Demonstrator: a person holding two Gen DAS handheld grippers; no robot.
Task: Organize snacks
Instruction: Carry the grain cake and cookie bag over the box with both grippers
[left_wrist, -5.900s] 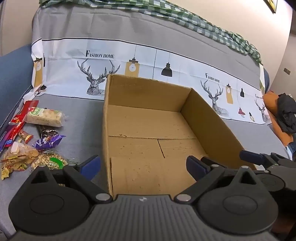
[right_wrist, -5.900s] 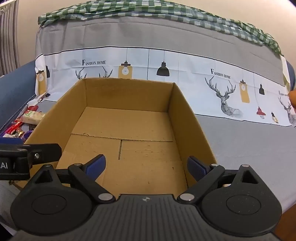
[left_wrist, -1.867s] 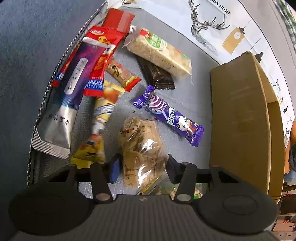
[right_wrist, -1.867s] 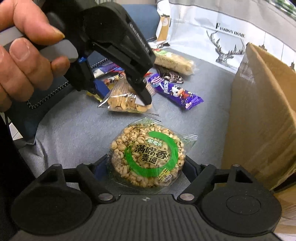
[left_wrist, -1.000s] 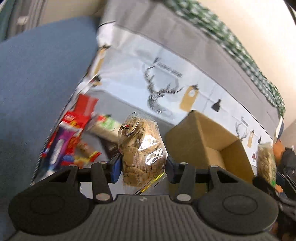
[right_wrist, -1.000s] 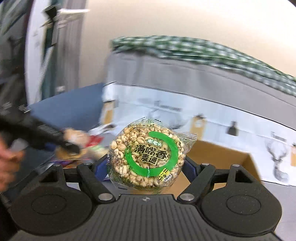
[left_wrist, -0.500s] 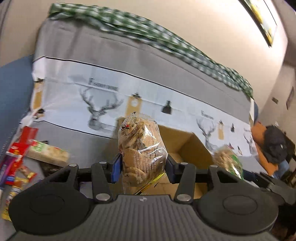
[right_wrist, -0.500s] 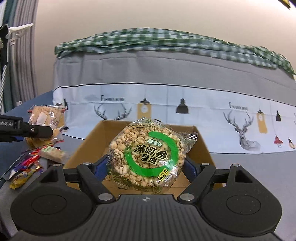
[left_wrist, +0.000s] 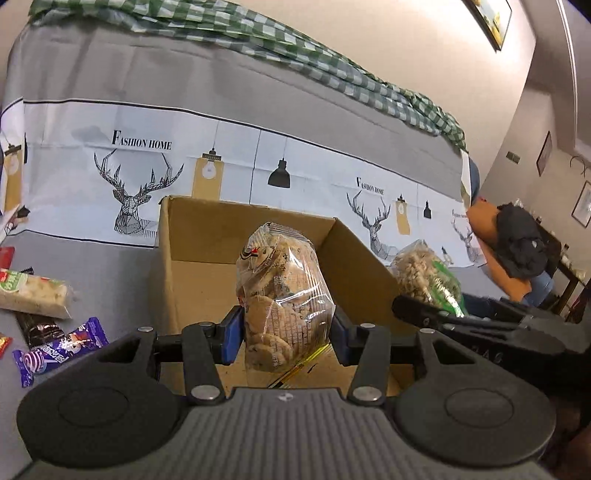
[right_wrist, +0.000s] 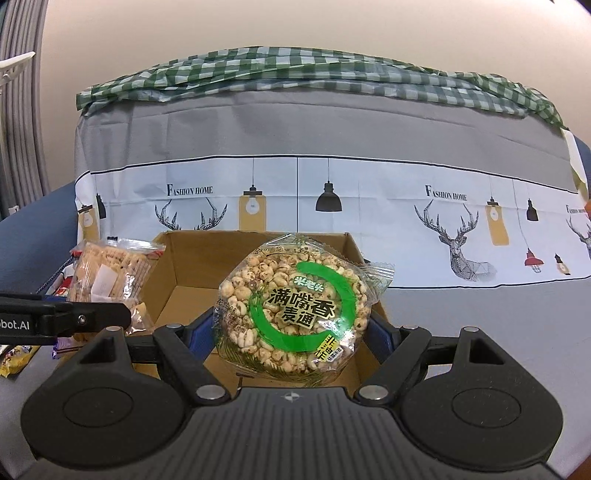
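Note:
My left gripper (left_wrist: 284, 338) is shut on a clear bag of cookies (left_wrist: 282, 295), held upright above the near edge of the open cardboard box (left_wrist: 207, 243). My right gripper (right_wrist: 291, 330) is shut on a round puffed-grain cake pack with a green ring label (right_wrist: 295, 310), held over the near end of the same box (right_wrist: 255, 240). The left wrist view shows the grain cake pack (left_wrist: 424, 273) at the right beside the box's right wall. In the right wrist view the cookie bag (right_wrist: 110, 273) hangs at the left by the box's left wall.
Loose snacks lie on the grey cover left of the box: a rice bar (left_wrist: 29, 293), a dark chocolate pack (left_wrist: 40, 330) and a purple candy bar (left_wrist: 59, 350). A deer-print cloth (left_wrist: 258, 162) hangs behind. Dark clothing (left_wrist: 521, 243) lies at the far right.
Both grippers swung from the snack pile to the box, each carrying its pack. Over the last half second they came closer to the box and levelled out.

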